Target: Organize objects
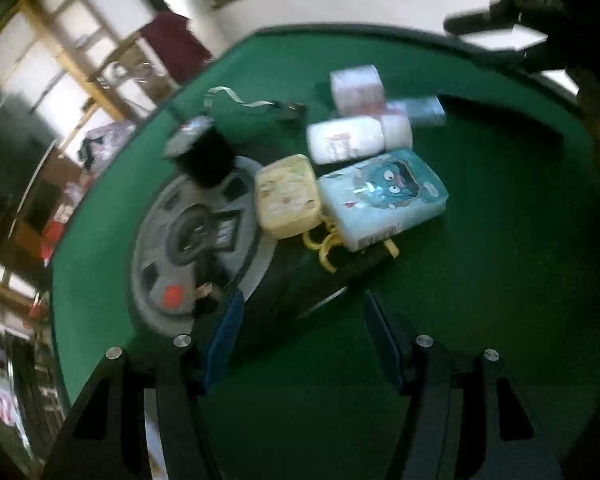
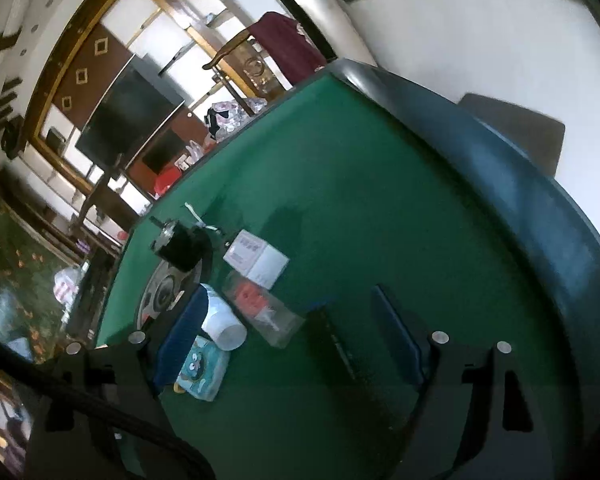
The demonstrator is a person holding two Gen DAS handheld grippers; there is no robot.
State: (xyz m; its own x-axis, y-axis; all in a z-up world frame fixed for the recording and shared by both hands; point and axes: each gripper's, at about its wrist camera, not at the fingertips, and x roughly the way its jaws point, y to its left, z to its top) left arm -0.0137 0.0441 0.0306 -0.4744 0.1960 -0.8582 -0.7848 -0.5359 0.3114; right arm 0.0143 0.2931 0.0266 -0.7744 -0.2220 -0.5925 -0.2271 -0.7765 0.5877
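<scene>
On the green felt table (image 1: 480, 280) lie a blue cartoon tissue pack (image 1: 380, 196), a yellow pouch (image 1: 288, 196) with yellow cords, a white bottle (image 1: 352, 140), a white and pink box (image 1: 358, 88) and a clear plastic box (image 1: 420, 110). My left gripper (image 1: 304, 340) is open and empty, hovering short of the pile. My right gripper (image 2: 288, 340) is open and empty. In the right wrist view the tissue pack (image 2: 202, 368), white bottle (image 2: 222, 320), clear box (image 2: 266, 312) and white box (image 2: 256, 258) lie by its left finger.
A grey weight plate (image 1: 192, 248) lies left of the pile with a black cylinder (image 1: 206, 156) standing on it. A ribbon with a black clip (image 1: 256, 102) lies behind. A thin black bar (image 2: 340, 348) lies between my right fingers. The table's dark padded rim (image 2: 520, 184) curves right.
</scene>
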